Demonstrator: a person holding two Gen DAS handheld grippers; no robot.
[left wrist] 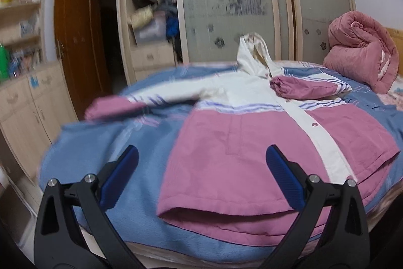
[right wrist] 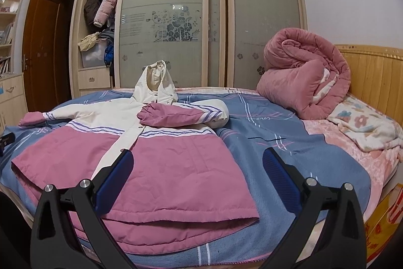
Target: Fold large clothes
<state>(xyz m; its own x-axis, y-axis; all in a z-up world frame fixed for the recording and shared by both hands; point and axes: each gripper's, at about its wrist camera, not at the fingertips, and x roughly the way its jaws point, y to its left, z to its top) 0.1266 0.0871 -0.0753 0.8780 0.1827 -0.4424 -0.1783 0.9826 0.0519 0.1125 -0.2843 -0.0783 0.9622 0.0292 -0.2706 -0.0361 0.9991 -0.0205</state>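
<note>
Lying ahead of both tools on the bed (right wrist: 289, 150): hooded jacket (right wrist: 176, 168). One sleeve (right wrist: 176, 115) folded across chest, other sleeve (left wrist: 118, 106) outstretched. Left tool (left wrist: 201, 175) and right tool (right wrist: 197, 177) released, empty.

Bare bedspread (right wrist: 289, 163) beside jacket (right wrist: 176, 168)

Only readable bit is tiny upside-down lettering, looks like "color", on the blue sheet (right wrist: 262, 119) just right of the jacket (right wrist: 161, 168).
</note>
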